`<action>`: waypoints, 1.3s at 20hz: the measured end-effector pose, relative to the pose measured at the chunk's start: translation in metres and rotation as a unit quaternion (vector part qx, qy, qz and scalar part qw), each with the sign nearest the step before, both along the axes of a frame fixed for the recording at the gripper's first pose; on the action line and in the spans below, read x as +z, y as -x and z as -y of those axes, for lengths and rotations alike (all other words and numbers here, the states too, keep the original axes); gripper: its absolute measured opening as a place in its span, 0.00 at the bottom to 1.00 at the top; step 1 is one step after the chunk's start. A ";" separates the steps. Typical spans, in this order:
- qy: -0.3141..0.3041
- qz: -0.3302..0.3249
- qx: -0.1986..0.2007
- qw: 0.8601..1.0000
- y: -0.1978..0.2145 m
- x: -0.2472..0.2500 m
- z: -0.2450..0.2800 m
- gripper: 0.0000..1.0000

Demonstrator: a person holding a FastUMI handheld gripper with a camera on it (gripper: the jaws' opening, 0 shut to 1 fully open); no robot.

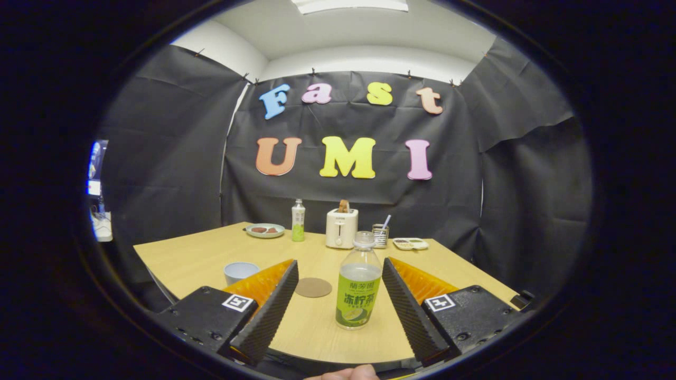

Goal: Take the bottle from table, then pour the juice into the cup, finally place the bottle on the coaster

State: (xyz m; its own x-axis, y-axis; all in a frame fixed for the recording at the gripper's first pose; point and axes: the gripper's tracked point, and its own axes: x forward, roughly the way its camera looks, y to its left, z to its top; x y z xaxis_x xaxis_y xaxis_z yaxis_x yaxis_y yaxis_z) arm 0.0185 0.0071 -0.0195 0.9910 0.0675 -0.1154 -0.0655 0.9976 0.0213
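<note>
A clear plastic bottle [358,285] with a green label and a white cap stands upright on the wooden table [195,258], between my two fingers and closer to the right one. My gripper [338,269] is open; neither finger touches the bottle. A round brown coaster [313,287] lies flat just left of the bottle, beyond the left fingertip. A pale blue cup [240,272] stands further left, partly hidden behind the left finger.
At the table's far side stand a second green-labelled bottle [298,220], a white toaster [341,228] with bread in it, a plate [265,230] with food, a small holder [380,235] and a flat tray [410,243]. A fingertip [348,373] shows below the gripper.
</note>
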 end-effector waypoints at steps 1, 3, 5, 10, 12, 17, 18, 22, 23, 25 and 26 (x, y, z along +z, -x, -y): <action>0.002 -0.006 0.001 1.000 -0.002 -0.004 0.001 1.00; 0.000 -0.016 0.002 1.000 -0.005 -0.008 0.002 1.00; -0.004 -0.014 -0.006 1.000 -0.009 -0.006 0.011 1.00; -0.011 -0.018 -0.021 1.000 -0.030 -0.015 0.025 1.00; -0.017 -0.024 -0.026 0.999 -0.040 -0.024 0.032 1.00; -0.017 -0.052 -0.021 0.998 -0.063 -0.053 0.029 1.00; -0.019 -0.060 -0.015 0.998 -0.067 -0.059 0.025 1.00; -0.020 -0.081 -0.010 0.996 -0.079 -0.076 0.019 1.00; -0.026 -0.086 -0.010 0.996 -0.080 -0.082 0.018 1.00; -0.034 -0.088 -0.013 0.995 -0.084 -0.084 0.018 1.00; -0.039 -0.088 -0.014 0.995 -0.085 -0.084 0.018 1.00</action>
State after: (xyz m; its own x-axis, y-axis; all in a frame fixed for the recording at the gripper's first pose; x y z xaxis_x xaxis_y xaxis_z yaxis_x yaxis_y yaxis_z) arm 0.1035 -0.0105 -0.1032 0.9575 0.0564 -0.2829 -0.0266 0.9938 0.1080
